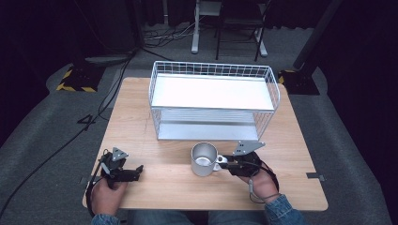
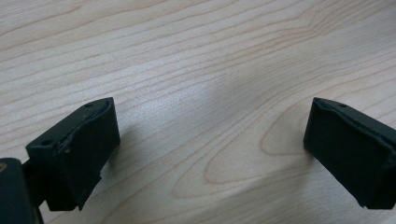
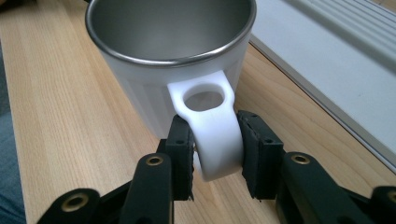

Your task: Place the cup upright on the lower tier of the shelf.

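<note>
A steel mug with a white handle stands upright on the wooden table, just in front of the wire rack. My right gripper is shut on that handle; in the right gripper view both pads press its sides and my right gripper holds it from the mug's right. My left gripper rests low over the table's front left, far from the mug. In the left gripper view my left gripper is open with bare wood between its jaws.
The white wire rack has two shelves, an upper one and a lower one, both bare. Its lower shelf edge lies close beside the mug. Black cables run over the grey floor at the left.
</note>
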Available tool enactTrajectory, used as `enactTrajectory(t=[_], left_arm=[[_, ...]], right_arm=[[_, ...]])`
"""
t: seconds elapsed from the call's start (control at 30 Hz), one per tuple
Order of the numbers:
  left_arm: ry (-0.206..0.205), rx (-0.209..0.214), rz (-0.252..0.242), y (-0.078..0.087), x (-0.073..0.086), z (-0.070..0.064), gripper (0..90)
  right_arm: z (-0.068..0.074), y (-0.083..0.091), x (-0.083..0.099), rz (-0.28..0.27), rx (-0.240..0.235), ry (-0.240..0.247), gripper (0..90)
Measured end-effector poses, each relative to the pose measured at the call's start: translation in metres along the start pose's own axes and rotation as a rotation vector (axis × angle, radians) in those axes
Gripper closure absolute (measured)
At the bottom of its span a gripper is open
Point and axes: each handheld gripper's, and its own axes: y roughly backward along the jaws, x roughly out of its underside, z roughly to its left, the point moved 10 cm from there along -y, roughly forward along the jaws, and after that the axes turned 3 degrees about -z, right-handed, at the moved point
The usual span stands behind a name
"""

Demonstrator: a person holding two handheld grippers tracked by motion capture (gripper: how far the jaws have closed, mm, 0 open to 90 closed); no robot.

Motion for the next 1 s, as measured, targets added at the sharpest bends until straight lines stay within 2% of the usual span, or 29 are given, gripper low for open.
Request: enactTrajectory(t=[0.03, 0.2, 0.33, 0.57, 0.73, 1.0], left_arm=[[0.0, 0.0, 0.0, 0.0, 0.0, 0.0, 3.8], [0.0, 0.0, 0.0, 0.0, 0.0, 0.0, 3.8], [-0.001, 0.0, 0.001, 0.0, 0.0, 0.0, 3.8], [0.0, 0.0, 0.001, 0.0, 0.0, 0.0, 3.8], [-0.001, 0.0, 0.001, 0.0, 0.0, 0.0, 3.8], [0.0, 0.0, 0.0, 0.0, 0.0, 0.0, 3.8]], right_arm=[[0.001, 0.0, -0.001, -0.003, 0.011, 0.029, 69.1], [0.005, 0.002, -0.005, -0.02, 0.029, 0.06, 71.3], [0.011, 0.005, -0.011, -0.032, 0.051, 0.105, 71.6], [0.011, 0.008, -0.018, -0.061, 0.064, 0.101, 71.7], [0.007, 0.014, -0.026, -0.091, 0.091, 0.094, 71.7], [0.001, 0.018, -0.037, -0.117, 0.109, 0.08, 71.8]])
